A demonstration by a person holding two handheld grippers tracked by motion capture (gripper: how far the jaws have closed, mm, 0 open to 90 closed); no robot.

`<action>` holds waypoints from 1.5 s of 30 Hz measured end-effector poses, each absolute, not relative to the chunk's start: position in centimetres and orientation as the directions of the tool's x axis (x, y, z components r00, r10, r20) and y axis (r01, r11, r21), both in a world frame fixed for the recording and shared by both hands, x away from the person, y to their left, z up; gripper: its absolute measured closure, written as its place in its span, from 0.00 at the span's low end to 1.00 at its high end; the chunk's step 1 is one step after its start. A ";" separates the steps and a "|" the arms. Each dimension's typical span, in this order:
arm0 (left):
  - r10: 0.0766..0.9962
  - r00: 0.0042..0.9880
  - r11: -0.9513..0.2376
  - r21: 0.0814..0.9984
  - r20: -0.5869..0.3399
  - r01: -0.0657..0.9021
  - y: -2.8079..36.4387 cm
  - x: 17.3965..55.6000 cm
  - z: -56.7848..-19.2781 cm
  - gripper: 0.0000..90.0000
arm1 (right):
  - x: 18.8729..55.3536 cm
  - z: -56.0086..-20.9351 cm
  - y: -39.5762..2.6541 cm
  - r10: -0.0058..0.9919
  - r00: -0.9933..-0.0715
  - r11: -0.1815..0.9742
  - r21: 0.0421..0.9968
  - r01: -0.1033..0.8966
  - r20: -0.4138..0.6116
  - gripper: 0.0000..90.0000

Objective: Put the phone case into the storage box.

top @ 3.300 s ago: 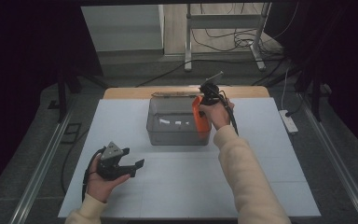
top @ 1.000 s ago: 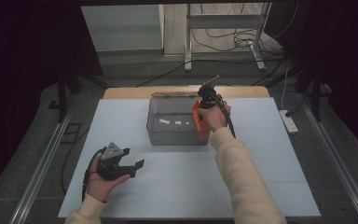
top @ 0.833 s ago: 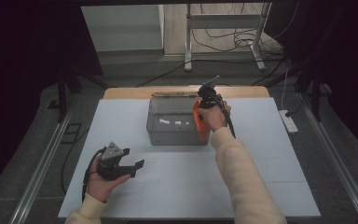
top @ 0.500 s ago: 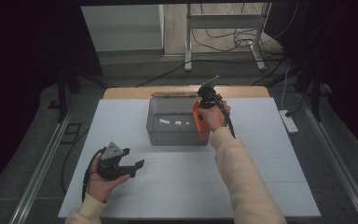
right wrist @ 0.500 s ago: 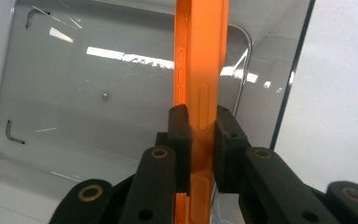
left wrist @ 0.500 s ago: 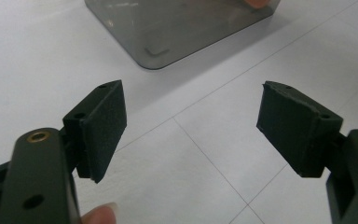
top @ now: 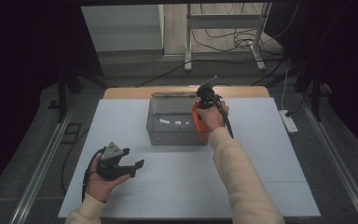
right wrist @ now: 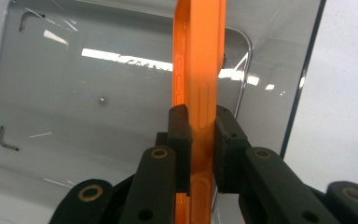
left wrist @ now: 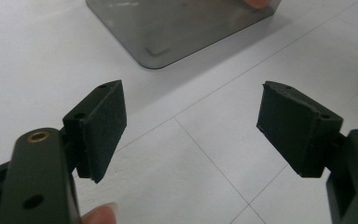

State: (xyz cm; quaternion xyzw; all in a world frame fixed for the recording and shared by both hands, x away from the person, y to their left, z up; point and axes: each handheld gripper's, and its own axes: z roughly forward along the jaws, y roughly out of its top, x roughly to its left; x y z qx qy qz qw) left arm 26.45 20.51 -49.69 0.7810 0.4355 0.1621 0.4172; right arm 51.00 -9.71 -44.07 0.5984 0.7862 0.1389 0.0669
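1. The orange phone case (right wrist: pixel 199 88) is pinched edge-on between the pads of the right tool (right wrist: pixel 200 140), over the right end of the clear box (top: pixel 170 122).
2. Left tool (top: pixel 121 164): near the front left corner of the surface (top: pixel 261 186), jaws spread wide with nothing between them.
3. The clear box sits toward the middle of the surface's far edge.
4. The right tool is clamped tight on the case.

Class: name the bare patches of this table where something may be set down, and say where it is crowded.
Bare: the white table right of the sleeve, and left of the grey bin. Crowded: the bin's right end, where the right gripper clamps an orange case; the left gripper rests near-left.
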 end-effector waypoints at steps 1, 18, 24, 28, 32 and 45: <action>0.816 0.568 -0.273 0.793 -0.110 0.545 20.5 26.5 -49.7 0.27 | 51.0 -44.1 -9.7 0.960 -0.275 0.247 0.297 0.922 0.054 0.88; 0.815 0.569 -0.271 0.794 -0.112 0.544 20.5 26.5 -49.7 0.26 | 50.9 -44.0 -9.5 0.959 -0.280 0.256 0.314 0.914 0.033 0.87; 0.815 0.569 -0.270 0.794 -0.112 0.544 20.5 26.5 -49.7 0.26 | 50.9 -43.6 -9.9 0.960 -0.276 0.249 0.325 0.912 0.038 0.87; 0.815 0.569 -0.271 0.794 -0.112 0.544 20.5 26.4 -49.7 0.26 | 50.8 -43.6 -9.8 0.959 -0.283 0.258 0.327 0.909 0.031 0.87; 0.815 0.569 -0.270 0.794 -0.113 0.544 20.5 26.5 -49.7 0.26 | 50.8 -43.6 -9.8 0.960 -0.279 0.252 0.329 0.910 0.036 0.87; 0.814 0.569 -0.270 0.795 -0.113 0.544 20.5 26.4 -49.6 0.26 | 50.6 -43.3 -9.9 0.958 -0.283 0.255 0.334 0.908 0.038 0.86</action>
